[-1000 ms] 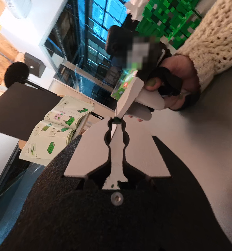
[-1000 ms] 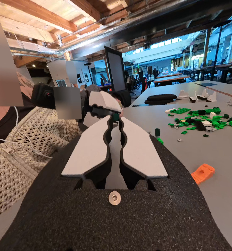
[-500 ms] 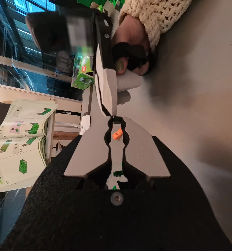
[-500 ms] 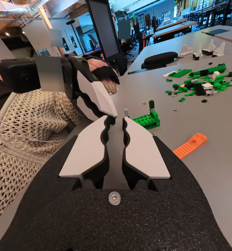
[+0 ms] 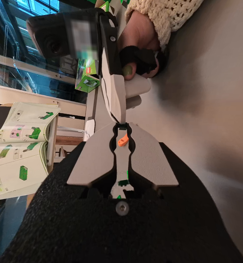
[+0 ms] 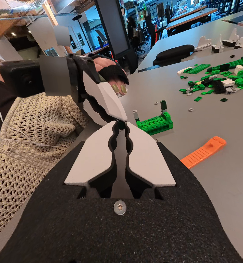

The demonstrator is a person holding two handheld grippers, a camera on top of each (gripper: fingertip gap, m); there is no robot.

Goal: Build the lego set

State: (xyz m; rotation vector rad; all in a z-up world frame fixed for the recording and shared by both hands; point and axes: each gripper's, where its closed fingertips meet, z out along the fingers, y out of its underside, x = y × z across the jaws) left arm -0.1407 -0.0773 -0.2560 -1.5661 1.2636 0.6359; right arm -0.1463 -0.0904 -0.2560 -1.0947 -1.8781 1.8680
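Observation:
A small dark green lego piece (image 5: 122, 127) is pinched between the tips of my left gripper (image 5: 122, 126). My right gripper (image 6: 121, 126) meets it tip to tip, and its jaws close on the same piece (image 6: 120, 126). Both are held above the grey table (image 6: 203, 199). In the right wrist view, the left gripper (image 6: 123, 119) comes in from the upper left. In the left wrist view, the right gripper (image 5: 118, 121) comes down from above. A bright green partial build (image 6: 155, 125) with two small upright posts stands on the table just right of the tips.
An orange brick separator (image 6: 203, 152) lies to the right of the build. A pile of loose green, black and white bricks (image 6: 224, 81) lies at the far right. An open instruction booklet (image 5: 22, 142) and a green set box (image 5: 88, 81) are beyond the left gripper. Both grippers' tips are close together, under 4 cm apart. Left tips and right tips are each some 12 centimetres from the orange brick separator (image 6: 203, 152).
Both grippers have tilted down from the room towards the table. The right jaws, wider half a second ago, have narrowed onto the dark green piece. The left stays shut on it.

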